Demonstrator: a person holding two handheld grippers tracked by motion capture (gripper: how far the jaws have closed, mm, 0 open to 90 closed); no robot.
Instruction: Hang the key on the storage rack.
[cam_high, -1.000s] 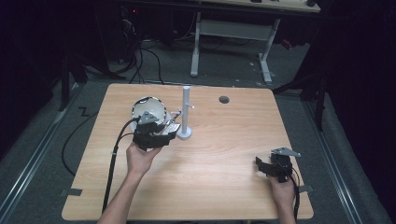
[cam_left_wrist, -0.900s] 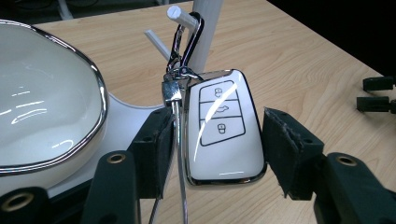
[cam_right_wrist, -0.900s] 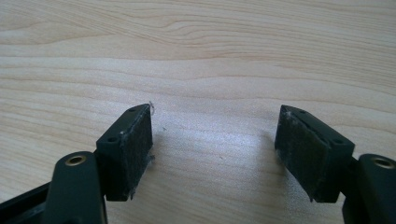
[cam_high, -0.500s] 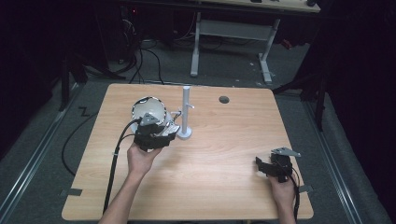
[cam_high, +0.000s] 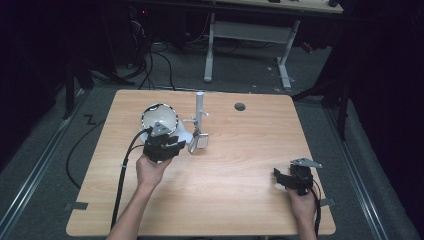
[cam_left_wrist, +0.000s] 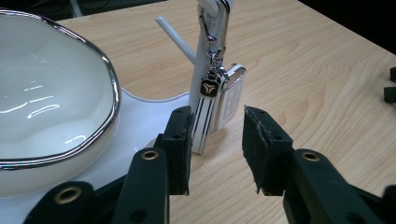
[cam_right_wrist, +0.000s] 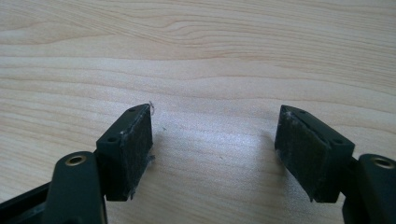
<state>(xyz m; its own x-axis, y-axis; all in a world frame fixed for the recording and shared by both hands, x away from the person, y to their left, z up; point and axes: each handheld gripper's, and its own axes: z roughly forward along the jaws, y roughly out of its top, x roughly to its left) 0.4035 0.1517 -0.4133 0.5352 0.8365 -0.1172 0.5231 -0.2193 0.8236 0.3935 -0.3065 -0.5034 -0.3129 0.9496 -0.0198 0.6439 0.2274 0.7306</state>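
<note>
— Silver-and-white item, entry one: key fob (cam_left_wrist: 229, 100), hanging by a clip from a peg of the white stand (cam_high: 199, 107). Location?

— Table (cam_high: 250, 150) centre-left. In the high view it sits at about 2 o'clock from the left gripper (cam_high: 161, 146), just beside it. In the left gripper view it lies dead ahead at 12 o'clock, a little beyond the jaw tips.

— Long axis?

— Near vertical, lower end touching or almost touching the wood; I cannot tell which. It hangs close against the stand's post.

— Entry two, left gripper (cam_left_wrist: 215, 149). Condition?

— Jaws parted, nothing between them. The gap looks a little wider than the fob's face, judged only from that view.

— Entry three, right gripper (cam_high: 295, 179)?

— At the table's 5 o'clock corner, well apart from the stand. Jaws spread wide over bare wood in its own view (cam_right_wrist: 215, 149), empty. The left hand is plainly the nearer.

— Obstructions?

— White bowl (cam_left_wrist: 46, 102) with a silver rim, on the stand's base at the left gripper's 10 o'clock, very close to its left jaw. The post stands directly behind the fob. My reading: little slack on that side.

— Open room?

— Bare wood from 1 to 5 o'clock of the stand, running out to the table's far edges.
</note>
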